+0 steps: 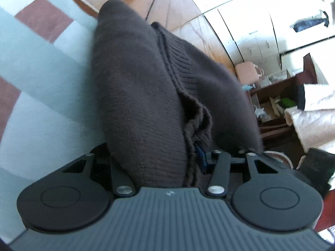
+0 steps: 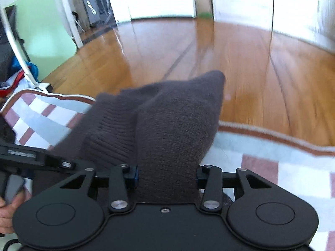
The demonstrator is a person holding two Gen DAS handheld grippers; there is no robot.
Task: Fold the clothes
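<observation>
Both tongs grip the same dark brown knitted sweater (image 1: 138, 96), which is lifted above a checked rug (image 1: 41, 83) on the wooden floor (image 2: 251, 73). In the left wrist view the left tongs (image 1: 167, 159) are closed on bunched knit at the lower centre, and the sweater's long axis runs away toward the upper centre. In the right wrist view the right tongs (image 2: 167, 175) pinch a thick fold, cloth rising ahead. The left tongs show at that frame's left edge, so the two hands are near each other.
</observation>
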